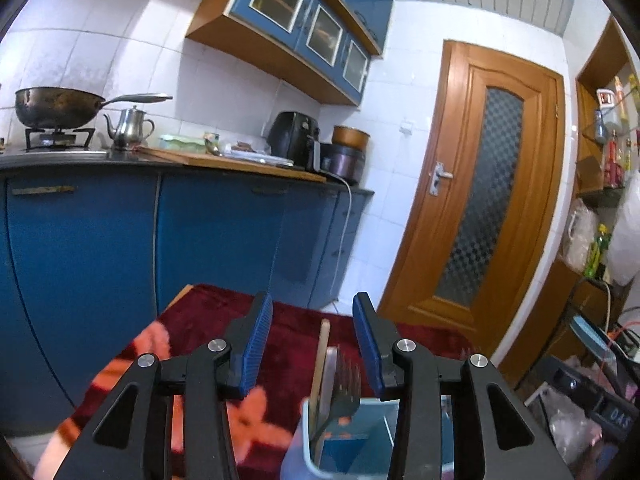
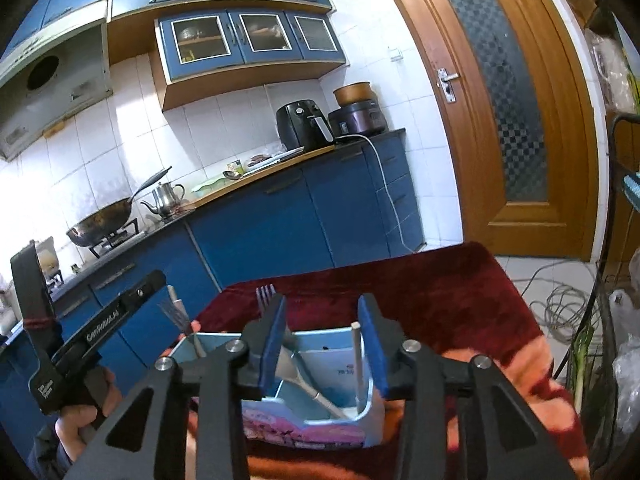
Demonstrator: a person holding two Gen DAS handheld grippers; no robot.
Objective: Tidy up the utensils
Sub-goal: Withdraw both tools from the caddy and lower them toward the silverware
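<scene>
Left gripper (image 1: 313, 336) jaws apart, empty, level above light-blue holder (image 1: 340, 440) at bottom centre (fork (image 1: 344, 384) and wooden stick (image 1: 322, 356) upright inside, bases hidden). Right gripper (image 2: 322, 344) jaws apart over the same holder (image 2: 320, 420); left hand (image 2: 80, 420) lower left, partly cut off.

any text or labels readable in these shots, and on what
"GenRobot.AI": on the left gripper's black body, seen from the right wrist.
"DAS": partial, on a black box at the lower right of the left wrist view.
Small white print lower on the left gripper: too blurred to read.
Print on the blue utensil box: too small to read.
</scene>
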